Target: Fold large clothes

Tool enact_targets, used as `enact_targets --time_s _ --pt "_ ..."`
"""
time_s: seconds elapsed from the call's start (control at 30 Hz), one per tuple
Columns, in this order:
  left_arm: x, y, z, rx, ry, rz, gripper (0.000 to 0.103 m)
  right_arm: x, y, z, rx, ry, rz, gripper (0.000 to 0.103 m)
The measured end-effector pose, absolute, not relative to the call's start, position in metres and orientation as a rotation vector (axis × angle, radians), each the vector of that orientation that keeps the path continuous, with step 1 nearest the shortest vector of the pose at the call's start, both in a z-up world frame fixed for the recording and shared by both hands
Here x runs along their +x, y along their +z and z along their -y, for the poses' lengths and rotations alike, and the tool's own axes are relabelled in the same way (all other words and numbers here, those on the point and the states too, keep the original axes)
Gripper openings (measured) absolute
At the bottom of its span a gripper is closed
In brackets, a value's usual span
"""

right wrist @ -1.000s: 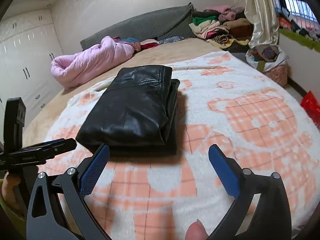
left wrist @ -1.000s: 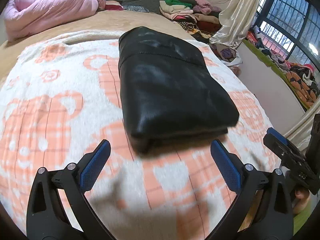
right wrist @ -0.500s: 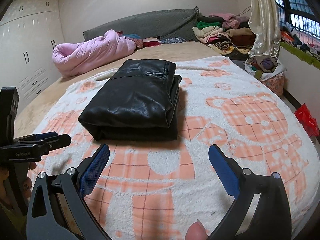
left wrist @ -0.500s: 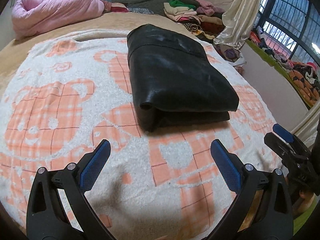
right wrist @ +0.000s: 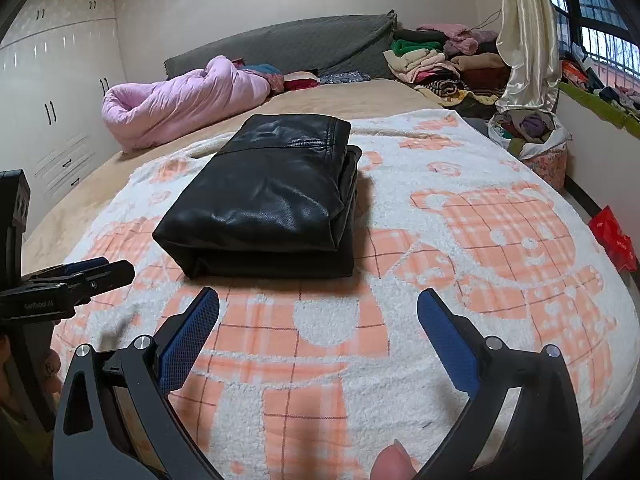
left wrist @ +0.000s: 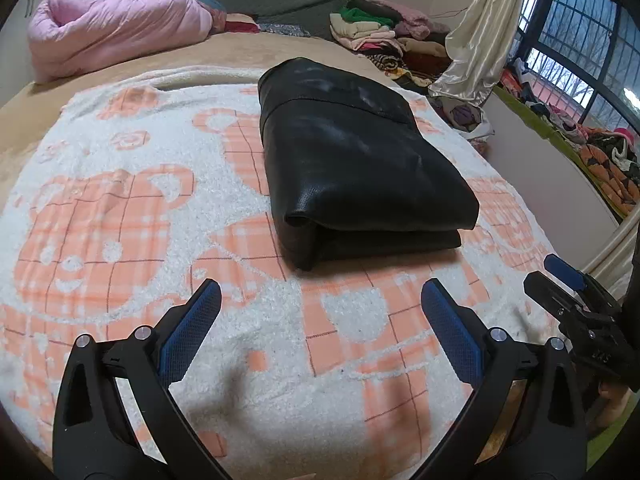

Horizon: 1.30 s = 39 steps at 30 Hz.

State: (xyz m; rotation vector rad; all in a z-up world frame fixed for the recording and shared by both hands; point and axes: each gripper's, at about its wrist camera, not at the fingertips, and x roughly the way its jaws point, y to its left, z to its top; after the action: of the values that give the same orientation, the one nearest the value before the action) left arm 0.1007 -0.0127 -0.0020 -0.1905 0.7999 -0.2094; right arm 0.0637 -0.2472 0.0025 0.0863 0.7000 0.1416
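Note:
A black leather garment lies folded into a thick rectangle on the white and orange bear blanket. It also shows in the right wrist view. My left gripper is open and empty, a short way back from the garment's near folded edge. My right gripper is open and empty too, near the same edge. Each gripper shows in the other's view: the right one at the right, the left one at the left.
A rolled pink quilt lies at the head of the bed by a grey headboard. Piled clothes sit at the back right by a cream curtain. White wardrobes stand left. A red bag lies on the floor at the right.
Both grippers have drawn back and away from the folded garment, which now sits farther off and whole in view. The garment has not moved. Both stay open.

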Motion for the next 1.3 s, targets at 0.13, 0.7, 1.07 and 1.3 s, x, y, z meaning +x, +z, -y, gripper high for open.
enact_targets --time_s 0.13,0.7,1.07,1.3 --pt "0.1008 -0.0021 0.0113 -0.203 -0.214 -0.804 0.094 0.0641 0.002 0.2474 0.09 0.14 -0.703 0.099" --pt "0.1018 -0.0032 0.0061 -0.22 -0.201 -0.817 0.094 0.0648 0.0009 0.2469 0.081 0.141 -0.708 0.099" --pt "0.1024 -0.0025 0.006 -0.214 -0.194 -0.816 0.094 0.0653 0.0021 0.2464 0.072 0.138 -0.707 0.099" --pt "0.1022 -0.001 0.006 -0.208 -0.194 -0.811 0.094 0.0653 0.0027 0.247 0.071 0.133 -0.708 0.099"
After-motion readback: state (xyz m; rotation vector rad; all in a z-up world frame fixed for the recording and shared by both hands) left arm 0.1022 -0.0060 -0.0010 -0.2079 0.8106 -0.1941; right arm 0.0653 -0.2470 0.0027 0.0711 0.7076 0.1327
